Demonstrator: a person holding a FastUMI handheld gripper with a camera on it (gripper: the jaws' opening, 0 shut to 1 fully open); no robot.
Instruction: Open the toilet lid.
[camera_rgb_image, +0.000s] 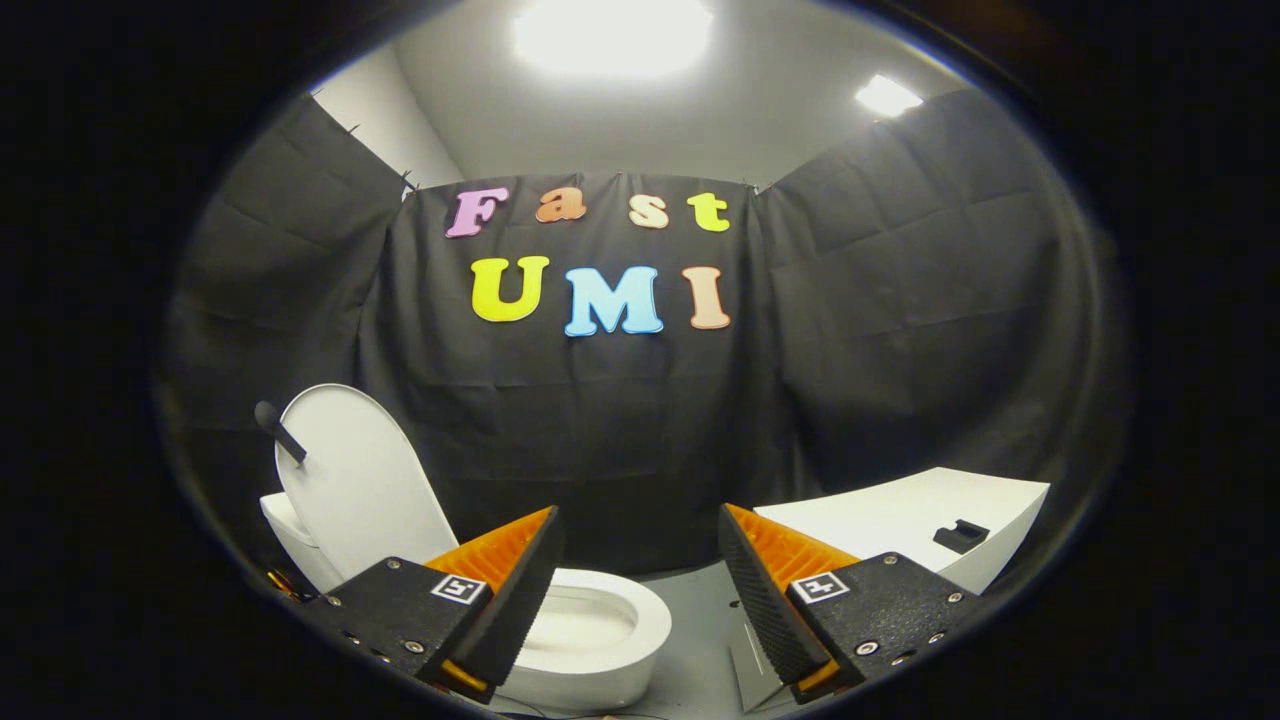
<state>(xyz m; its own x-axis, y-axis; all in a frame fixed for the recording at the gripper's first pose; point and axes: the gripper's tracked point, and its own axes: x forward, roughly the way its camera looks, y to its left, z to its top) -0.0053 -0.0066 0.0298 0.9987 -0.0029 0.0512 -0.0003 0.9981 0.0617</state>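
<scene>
Black cloth is being seen walling the booth behind a grey floor (700, 610). Beyond the left finger, the toilet lid (355, 480) is standing raised over the open toilet bowl (600, 625). The gripper (640, 600) is being held wide open, nothing grasped.

The white toilet lid (355, 485) stands raised, nearly upright, leaning back at the far left, a small dark handle on its upper left edge. The white toilet bowl (600, 625) lies open below it.
</scene>
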